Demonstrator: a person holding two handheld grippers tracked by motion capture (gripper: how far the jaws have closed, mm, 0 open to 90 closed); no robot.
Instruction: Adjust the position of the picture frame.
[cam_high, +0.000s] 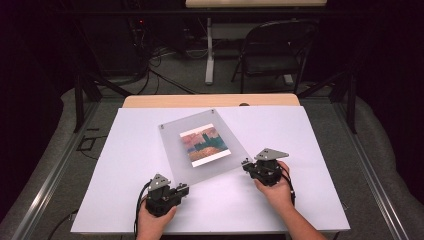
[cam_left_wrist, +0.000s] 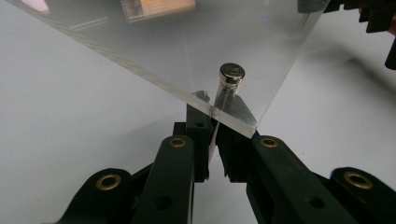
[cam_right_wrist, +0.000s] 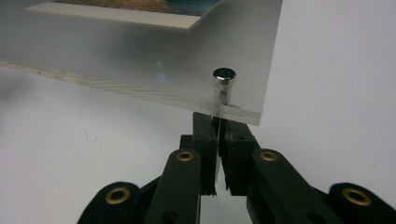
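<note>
Acrylic frame gripped at 2 near corners

The clear acrylic frame, lying on the white bench, is clamped by the closed left hand-held gripper and the closed right hand-held gripper.

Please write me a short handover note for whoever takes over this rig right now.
Left gripper: shut at the near left corner of the clear acrylic frame, by its metal standoff.
Right gripper: shut at the near right corner.
The frame lies askew on the white table, a landscape print sandwiched inside.
Done: both corners gripped.
Left: probably lifting or moving the frame; keep both hands level.
</note>
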